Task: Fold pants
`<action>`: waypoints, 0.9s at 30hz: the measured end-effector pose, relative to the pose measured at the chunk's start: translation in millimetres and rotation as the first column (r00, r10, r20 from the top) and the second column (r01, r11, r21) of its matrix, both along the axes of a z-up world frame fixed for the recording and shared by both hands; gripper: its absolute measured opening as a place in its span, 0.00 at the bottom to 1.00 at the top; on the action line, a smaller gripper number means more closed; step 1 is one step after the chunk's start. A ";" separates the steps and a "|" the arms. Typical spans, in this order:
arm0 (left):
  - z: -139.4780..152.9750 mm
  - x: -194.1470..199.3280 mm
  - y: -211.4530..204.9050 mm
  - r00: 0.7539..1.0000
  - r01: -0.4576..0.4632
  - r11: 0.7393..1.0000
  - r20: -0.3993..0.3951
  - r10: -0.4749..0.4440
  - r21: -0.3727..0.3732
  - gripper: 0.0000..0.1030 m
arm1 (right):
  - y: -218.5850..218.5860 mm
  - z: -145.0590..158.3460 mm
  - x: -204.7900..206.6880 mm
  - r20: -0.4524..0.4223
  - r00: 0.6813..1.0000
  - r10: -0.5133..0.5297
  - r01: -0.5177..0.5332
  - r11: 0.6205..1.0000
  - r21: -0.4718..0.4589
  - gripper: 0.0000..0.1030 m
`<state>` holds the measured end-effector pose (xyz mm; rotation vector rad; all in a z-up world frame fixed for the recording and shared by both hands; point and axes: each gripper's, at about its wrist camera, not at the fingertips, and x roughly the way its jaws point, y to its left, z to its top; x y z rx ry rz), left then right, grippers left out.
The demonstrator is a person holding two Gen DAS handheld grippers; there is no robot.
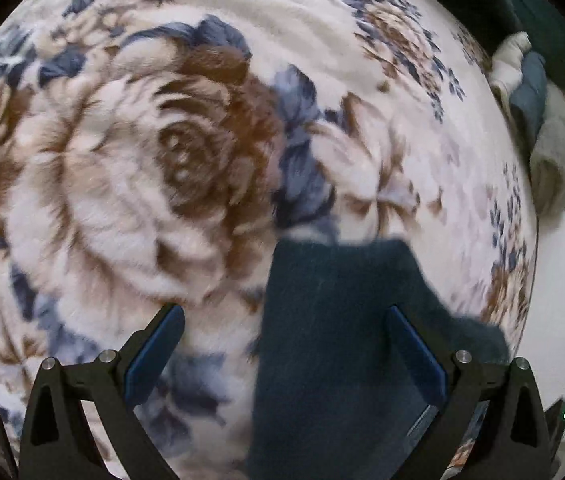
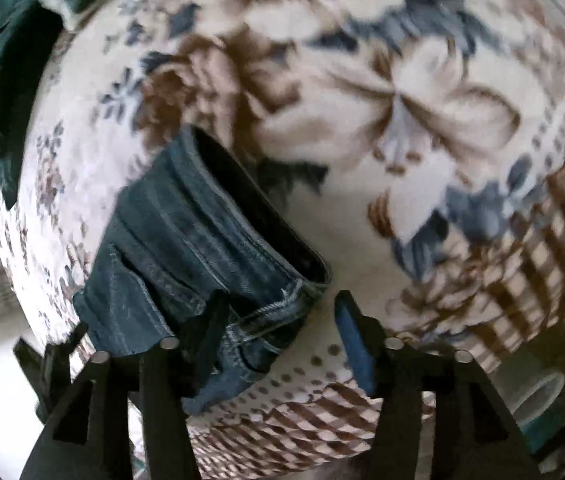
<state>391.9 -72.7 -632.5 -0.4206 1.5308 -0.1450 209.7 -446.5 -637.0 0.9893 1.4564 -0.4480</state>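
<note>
Floral blanket [image 1: 130, 168], heaped clothes [image 1: 538, 120]

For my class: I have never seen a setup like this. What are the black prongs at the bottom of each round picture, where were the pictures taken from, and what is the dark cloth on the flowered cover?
Each picture comes from a fisheye camera fixed on a hand-held claw, looking forward along its two fingers; that is why the view is round and bent. A person holds one claw in each hand.

The left claw is open, with dark blue pants lying between its fingers. The right claw is also open, at the waistband end of the pants.

The pants lie on a flowered blanket. At its far edge sits a pile of other clothes. Nothing is gripped right now.
</note>
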 end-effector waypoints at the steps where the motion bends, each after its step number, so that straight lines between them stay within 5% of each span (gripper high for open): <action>1: -4.1 6.2 -2.4 1.000 0.000 1.000 -0.009 0.000 -0.014 1.00 | -0.8 4.0 1.0 -0.005 0.999 0.034 -0.034 0.999 -0.024 0.58; 3: -12.5 19.0 -8.2 1.000 0.011 0.999 -0.025 -0.012 -0.030 0.98 | 2.2 1.8 6.6 -0.016 0.999 0.052 -0.052 0.998 -0.031 0.58; 5: -14.6 28.2 -12.9 0.999 0.031 0.997 0.014 -0.030 -0.076 0.58 | 3.3 -8.1 12.0 -0.025 0.999 0.034 -0.034 0.999 -0.007 0.58; 6: -14.6 30.7 -15.1 0.999 0.049 0.996 0.024 -0.047 -0.080 0.28 | 4.7 -13.0 16.9 -0.039 0.999 0.039 -0.039 0.999 -0.012 0.58; 7: -15.0 32.8 -15.5 0.998 0.054 0.996 0.038 -0.052 -0.073 0.19 | 3.8 -16.7 16.1 -0.041 0.998 0.044 -0.045 0.999 -0.018 0.58; 10: -27.6 33.5 7.4 0.998 -0.059 0.985 0.006 0.061 -0.162 0.07 | -1.9 -18.6 4.7 -0.050 0.998 0.050 -0.051 0.999 -0.018 0.58; 12: -40.9 29.8 30.2 0.982 -0.189 0.947 -0.055 0.181 -0.261 0.07 | -3.7 -22.9 2.4 -0.049 0.998 0.040 -0.040 0.999 -0.001 0.58; 14: -43.1 26.5 37.7 0.972 -0.235 0.919 -0.082 0.221 -0.315 0.07 | -4.9 -24.9 0.1 -0.040 0.999 0.023 -0.023 1.000 0.017 0.58; 17: -24.7 21.7 38.5 0.975 -0.222 0.924 -0.060 0.214 -0.311 0.19 | -10.7 -19.1 -10.5 0.028 0.998 -0.049 0.047 0.997 0.057 0.61; 19: -7.6 16.2 37.1 0.979 -0.200 0.929 -0.038 0.198 -0.311 0.46 | -15.6 -19.0 -21.7 0.100 0.986 -0.133 0.120 0.985 0.123 0.82; 20: 1.5 13.0 35.9 0.983 -0.180 0.940 -0.015 0.184 -0.291 0.57 | -16.9 -18.9 -27.0 0.113 0.981 -0.157 0.142 0.981 0.134 0.84; 21: 13.1 9.3 33.6 0.986 -0.153 0.953 0.031 0.167 -0.262 0.85 | -17.7 -17.7 -33.3 0.130 0.975 -0.179 0.161 0.978 0.135 0.84; 22: 23.7 2.9 32.5 0.986 -0.127 0.963 0.073 0.148 -0.239 1.00 | -17.4 -16.3 -40.0 0.151 0.970 -0.193 0.173 0.976 0.133 0.84; 27: 29.3 -30.5 30.0 0.994 -0.068 0.969 0.066 0.086 -0.238 1.00 | -2.3 -32.9 -61.0 0.213 0.954 -0.211 0.162 0.960 0.228 0.89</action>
